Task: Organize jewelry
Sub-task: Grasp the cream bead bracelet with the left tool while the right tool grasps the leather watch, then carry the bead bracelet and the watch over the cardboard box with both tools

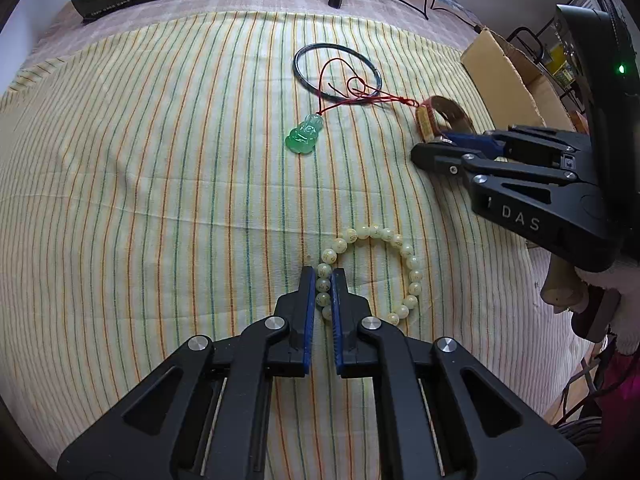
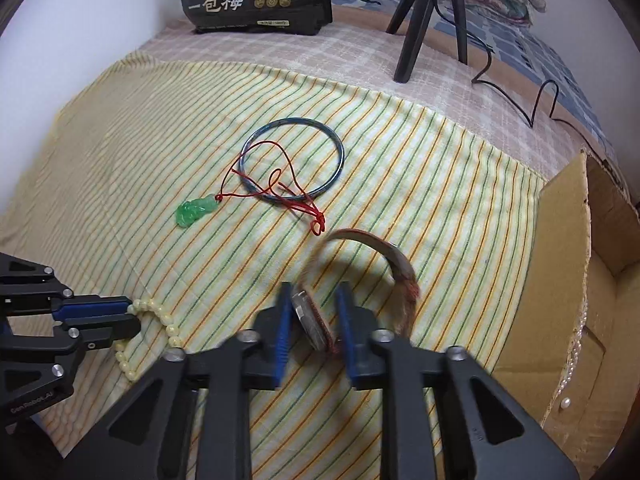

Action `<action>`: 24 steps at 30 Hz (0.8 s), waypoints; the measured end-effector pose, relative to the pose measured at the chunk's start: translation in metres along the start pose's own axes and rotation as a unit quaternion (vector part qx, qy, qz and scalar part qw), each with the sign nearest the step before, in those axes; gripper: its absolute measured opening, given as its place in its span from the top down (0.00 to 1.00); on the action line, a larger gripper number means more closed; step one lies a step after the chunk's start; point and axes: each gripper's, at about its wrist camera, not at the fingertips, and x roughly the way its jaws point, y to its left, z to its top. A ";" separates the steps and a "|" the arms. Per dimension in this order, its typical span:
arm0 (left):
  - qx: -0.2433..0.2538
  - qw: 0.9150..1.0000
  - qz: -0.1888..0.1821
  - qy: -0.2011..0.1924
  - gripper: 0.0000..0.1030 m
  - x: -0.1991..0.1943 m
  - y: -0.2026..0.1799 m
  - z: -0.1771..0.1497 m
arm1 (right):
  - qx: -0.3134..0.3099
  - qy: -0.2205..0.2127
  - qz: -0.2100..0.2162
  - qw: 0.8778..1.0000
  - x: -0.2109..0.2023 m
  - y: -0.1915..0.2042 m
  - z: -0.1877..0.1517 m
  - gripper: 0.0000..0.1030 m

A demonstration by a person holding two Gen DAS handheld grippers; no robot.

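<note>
A pale yellow bead bracelet lies on the striped cloth. My left gripper is shut on its left side, with beads pinched between the blue pads; it also shows at the left of the right wrist view, left gripper on the bracelet. My right gripper is shut on a brown-strapped watch, whose metal face stands tilted between the pads. The right gripper and watch also appear in the left wrist view. A green pendant on a red cord lies across a dark bangle.
An open cardboard box stands at the right edge of the cloth, with a pearl string on its wall. A black printed bag, tripod legs and a black cable sit at the back.
</note>
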 end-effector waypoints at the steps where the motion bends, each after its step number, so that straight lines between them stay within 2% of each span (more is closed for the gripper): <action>1: 0.000 1.000 0.000 -0.001 0.95 -0.001 0.000 0.000 | 0.000 0.000 -0.001 1.000 0.000 0.000 0.000 0.88; 12: -0.005 0.999 -0.028 -0.031 0.95 -0.034 -0.001 -0.002 | 0.027 -0.015 0.006 1.000 -0.021 -0.006 -0.007 0.91; 24: -0.007 0.995 -0.061 -0.084 0.95 -0.080 -0.012 0.000 | 0.040 -0.072 0.013 0.997 -0.076 -0.004 -0.006 0.91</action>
